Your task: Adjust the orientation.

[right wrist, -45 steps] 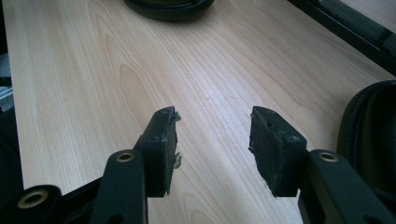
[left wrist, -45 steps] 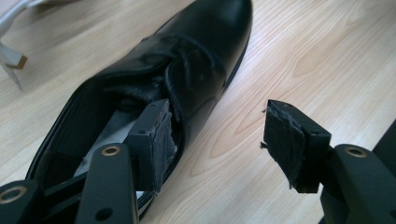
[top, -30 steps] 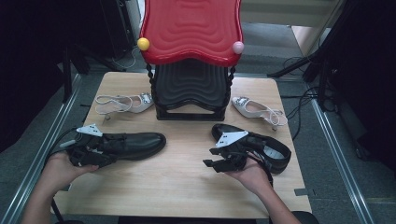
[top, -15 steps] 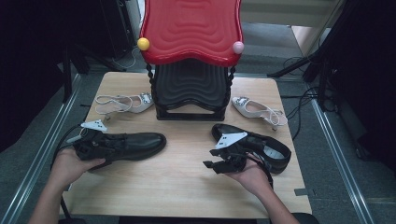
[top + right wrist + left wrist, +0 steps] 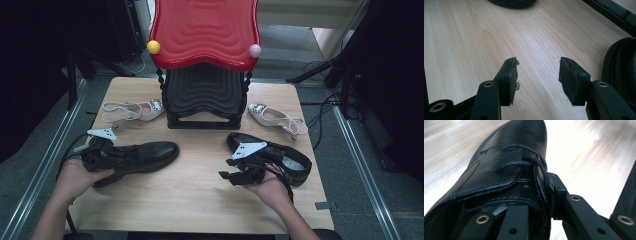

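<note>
A black lace-up shoe [image 5: 145, 155] lies on its sole at the table's left, toe pointing right. My left gripper [image 5: 107, 155] sits at its heel end. In the left gripper view one jaw reaches inside the shoe [image 5: 511, 157] and the other presses its outer side by the laces. The jaws of this gripper [image 5: 536, 197] have just been closing with the shoe's side wall between them. The matching black shoe [image 5: 290, 160] lies at the right. Beside it my right gripper [image 5: 227, 175] stands open over bare wood [image 5: 537, 72], the shoe [image 5: 621, 65] at its right.
A black shoe rack with a red wavy top [image 5: 205, 50] stands at the table's back middle, with a yellow ball [image 5: 153, 47] and a pink ball [image 5: 255, 50] on its corners. Pale heeled sandals lie to its left [image 5: 132, 111] and right [image 5: 275, 116].
The left gripper has shifted slightly at the shoe's heel end and its jaws have closed on the shoe's side. The right hand and gripper have not moved.
</note>
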